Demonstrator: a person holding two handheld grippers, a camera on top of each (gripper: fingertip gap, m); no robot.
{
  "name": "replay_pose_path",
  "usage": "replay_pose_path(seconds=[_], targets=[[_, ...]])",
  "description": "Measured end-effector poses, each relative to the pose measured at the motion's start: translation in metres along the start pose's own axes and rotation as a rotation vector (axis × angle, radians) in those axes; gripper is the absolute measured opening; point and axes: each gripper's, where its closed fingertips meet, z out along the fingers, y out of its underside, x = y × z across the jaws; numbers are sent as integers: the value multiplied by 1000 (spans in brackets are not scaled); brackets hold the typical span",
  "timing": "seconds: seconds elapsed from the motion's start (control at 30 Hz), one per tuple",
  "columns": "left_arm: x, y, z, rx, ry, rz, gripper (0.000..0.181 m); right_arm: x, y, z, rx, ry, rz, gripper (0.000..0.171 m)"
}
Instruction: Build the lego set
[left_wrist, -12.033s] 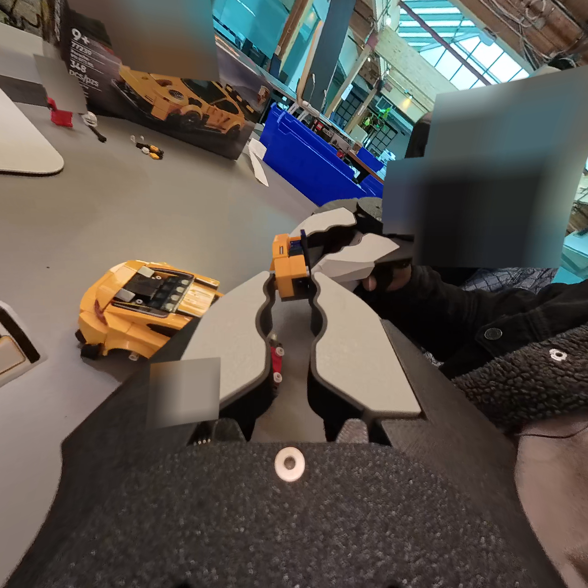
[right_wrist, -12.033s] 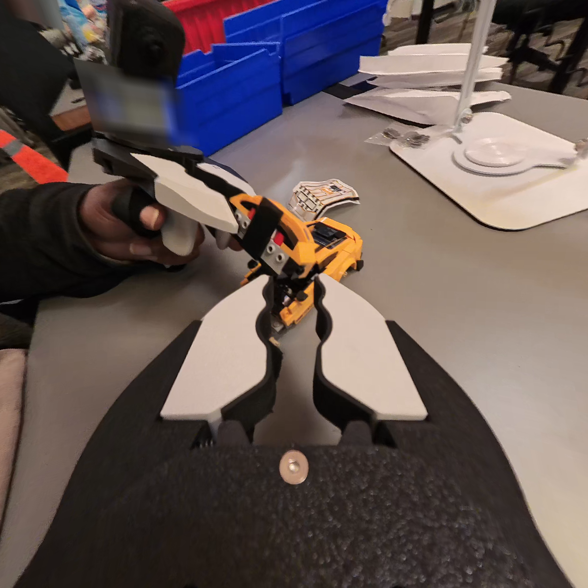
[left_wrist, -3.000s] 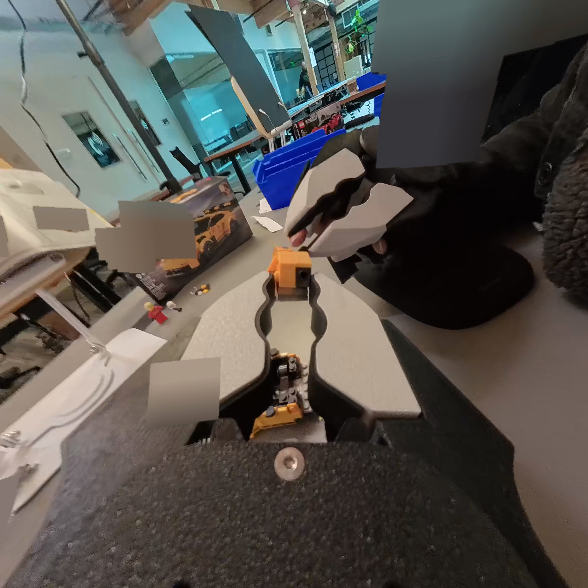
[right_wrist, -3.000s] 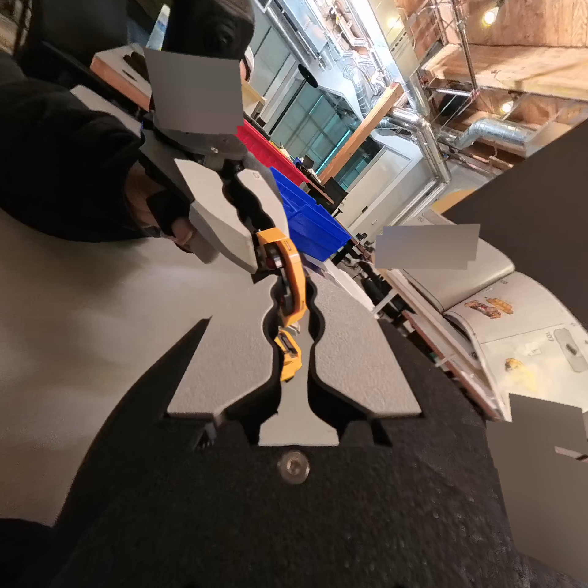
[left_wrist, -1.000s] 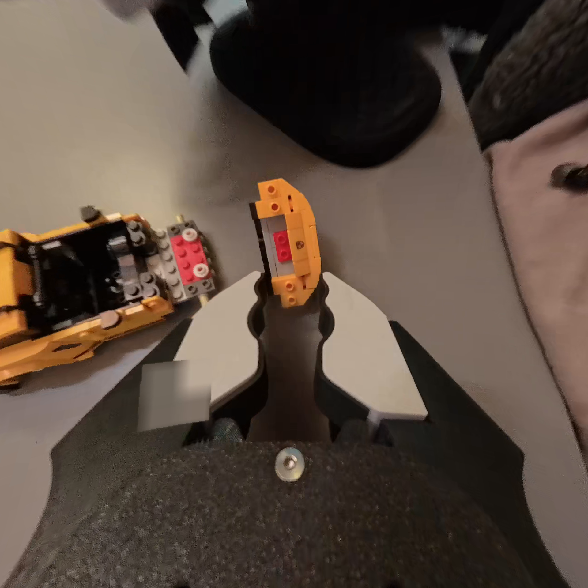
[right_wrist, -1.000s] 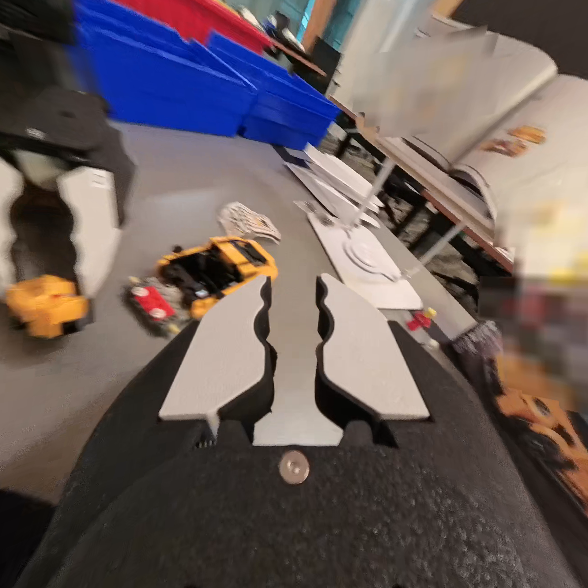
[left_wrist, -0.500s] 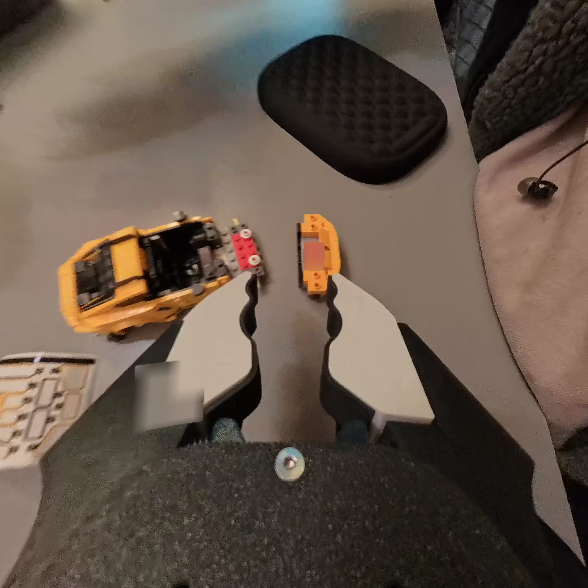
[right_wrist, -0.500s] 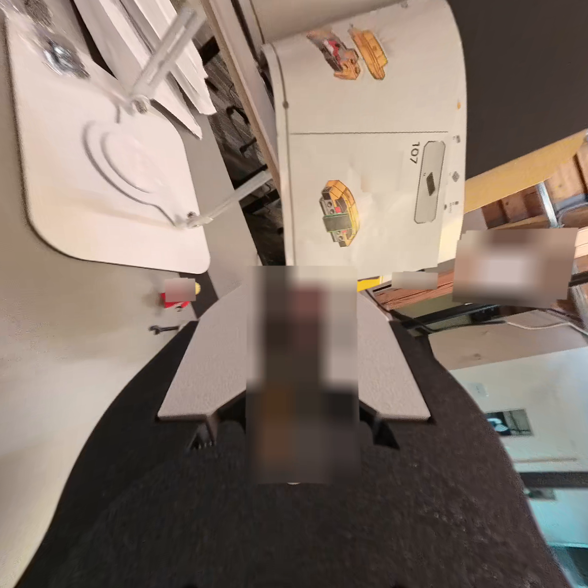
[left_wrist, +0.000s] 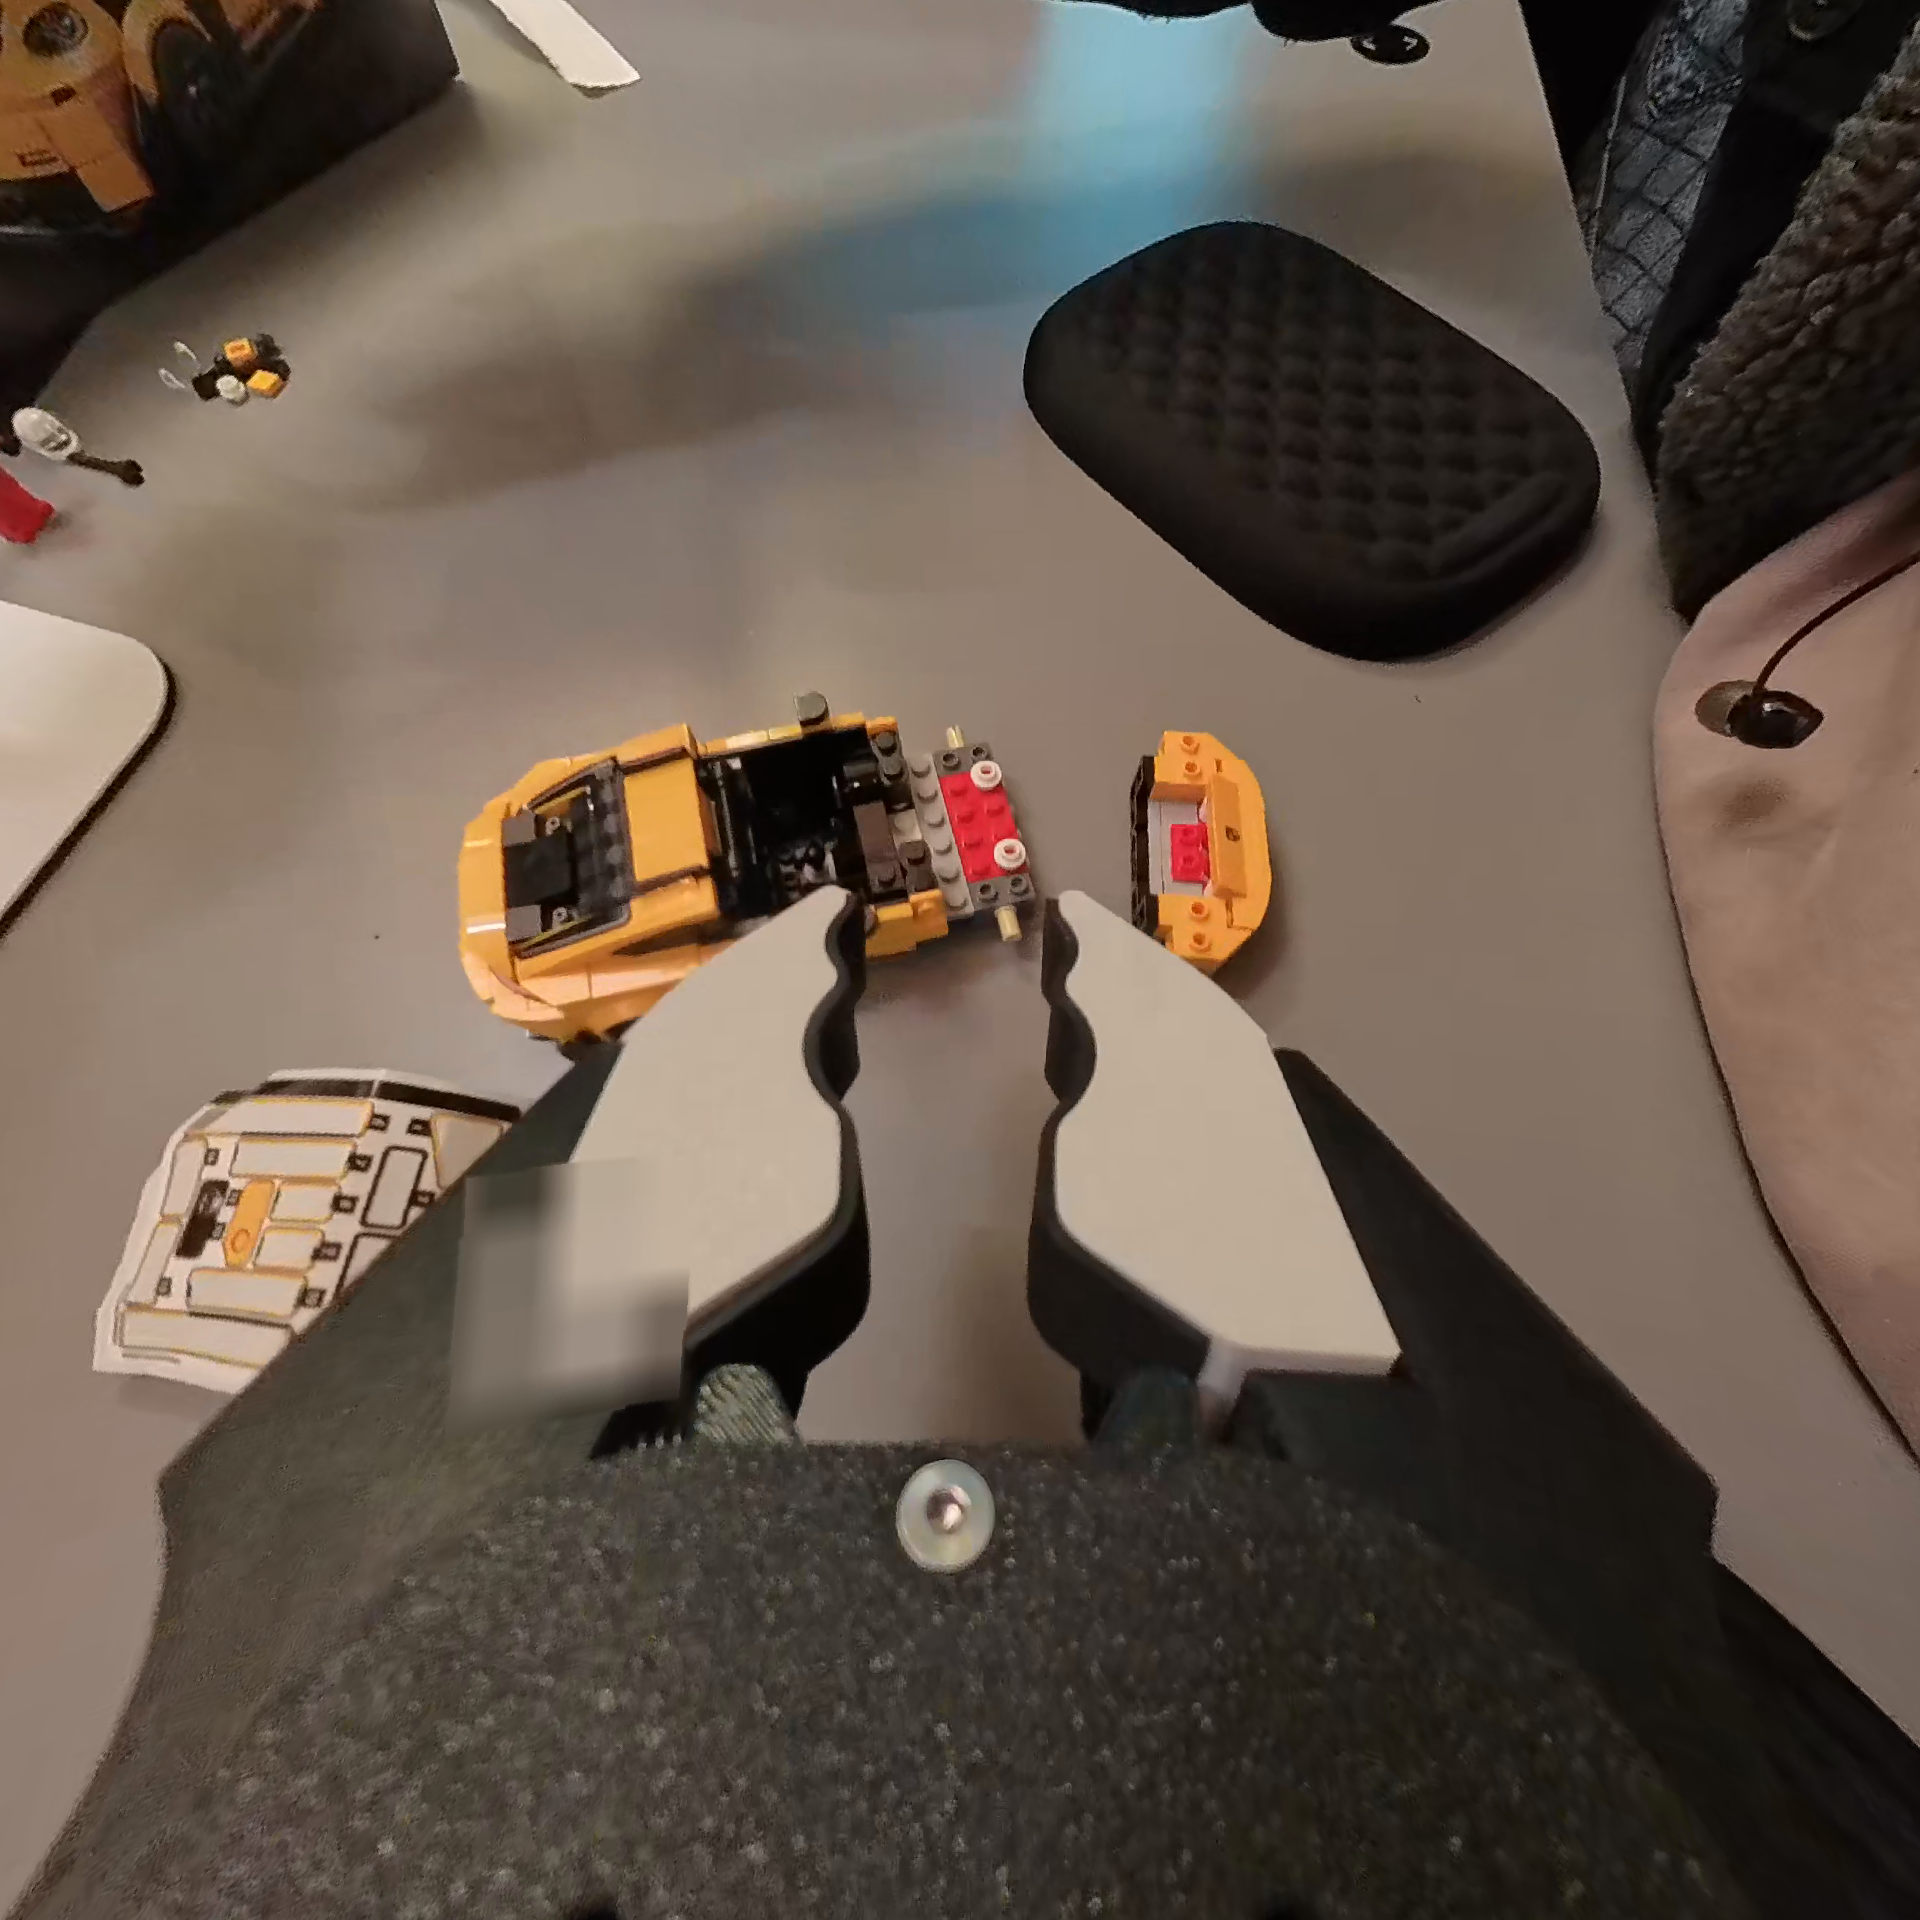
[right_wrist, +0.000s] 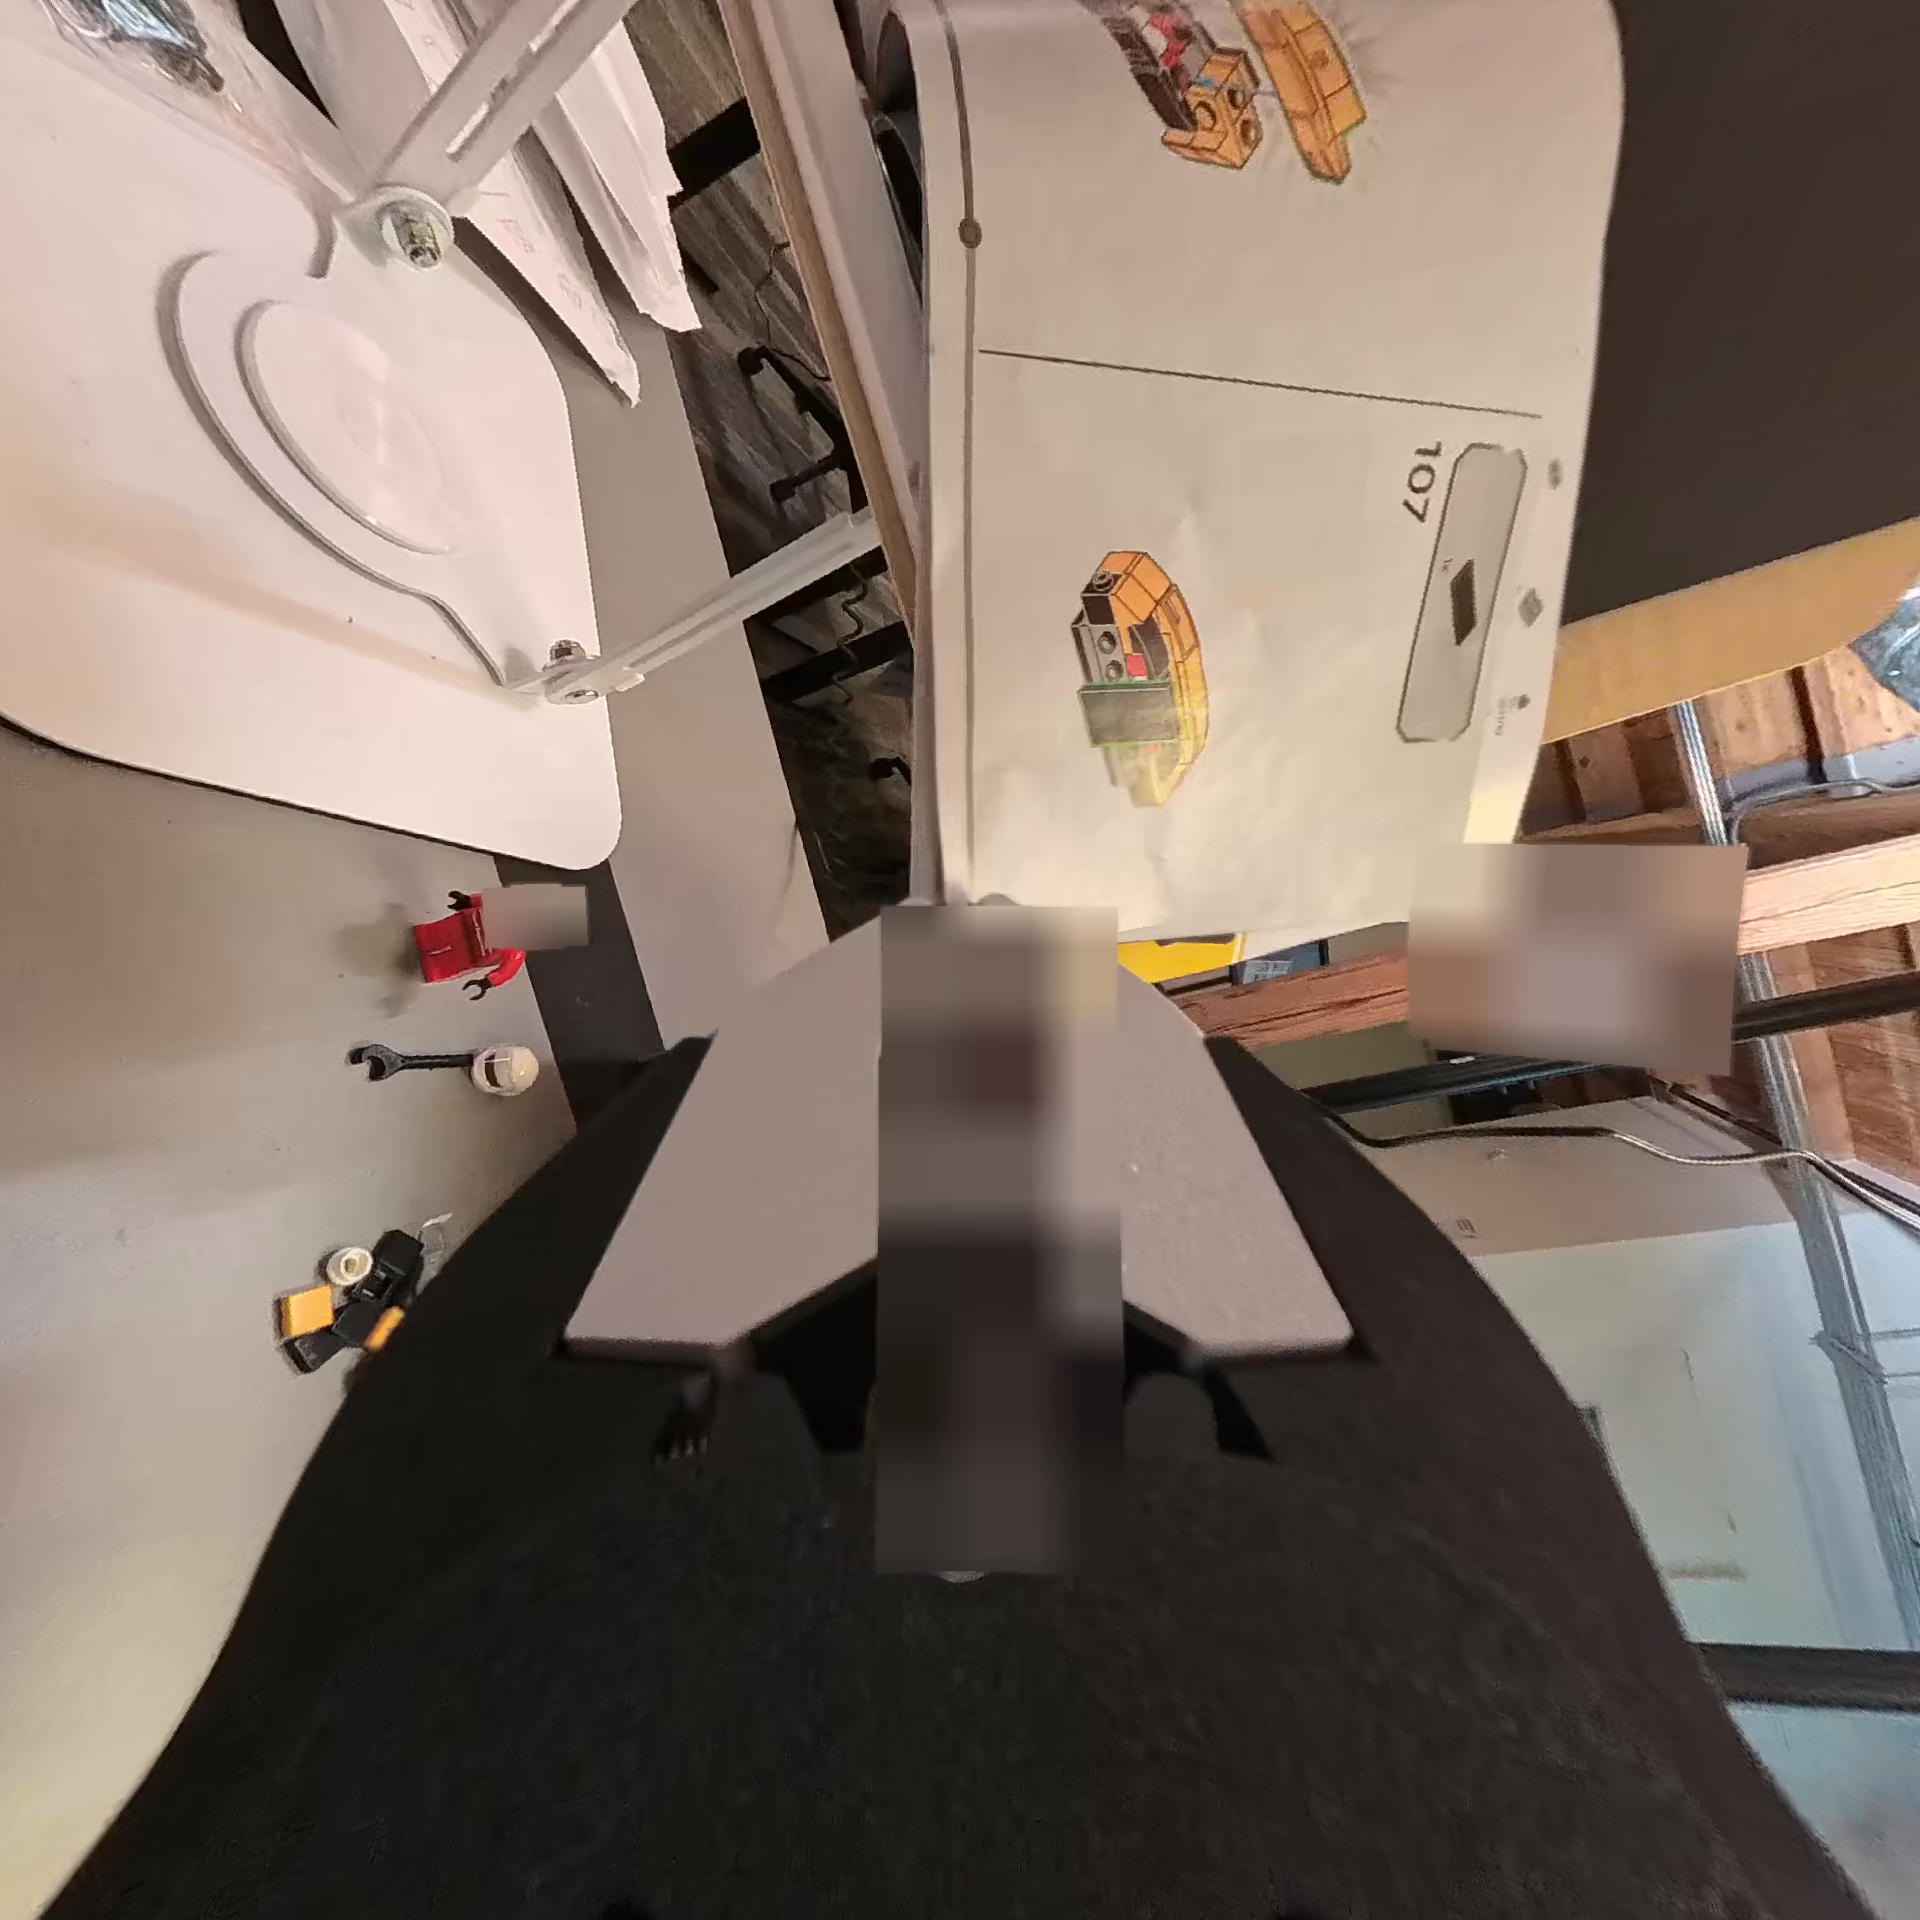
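Observation:
In the left wrist view a part-built yellow lego car (left_wrist: 665, 862) lies on the grey table, its grey and red studded end pointing right. A separate orange bumper section (left_wrist: 1205, 852) with a red brick inside lies just right of it. My left gripper (left_wrist: 951, 914) is open and empty, above the gap between car and bumper section, touching neither. My right gripper (right_wrist: 997, 966) points at the open instruction booklet (right_wrist: 1247, 520). A blur patch hides the gap between its fingers. Several small loose pieces (right_wrist: 353, 1299) lie left of it.
A sticker sheet (left_wrist: 260, 1216) lies left of my left gripper. A black padded rest (left_wrist: 1320, 436) sits at the far right, with a person's clothing (left_wrist: 1818, 831) along the right edge. A black wrench (right_wrist: 416, 1062), a red minifigure torso (right_wrist: 457, 940) and a white stand base (right_wrist: 260, 468) are nearby. There is about 35 cm between the tips of the two grippers.
My left gripper let go of the bumper section, opened wider and pulled back, so more of the table shows. My right gripper swung away from the car toward the booklet.

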Motion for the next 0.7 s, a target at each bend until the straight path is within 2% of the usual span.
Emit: replay_pose_path(seconds=[0.27,0.4,0.53,0.7], targets=[[-3,-11,10,26,6,21,29,2,-2,-5,2,14,8,0],[-19,-21,11,45,-62,17,27,8,-12,-14,20,52,8,0],[-59,-48,6,25,-248,107,31,12,-32,-26,62,88,8,0],[-132,-110,-16,-8,-588,331,35,16,-70,-38,144,117,19,0]])
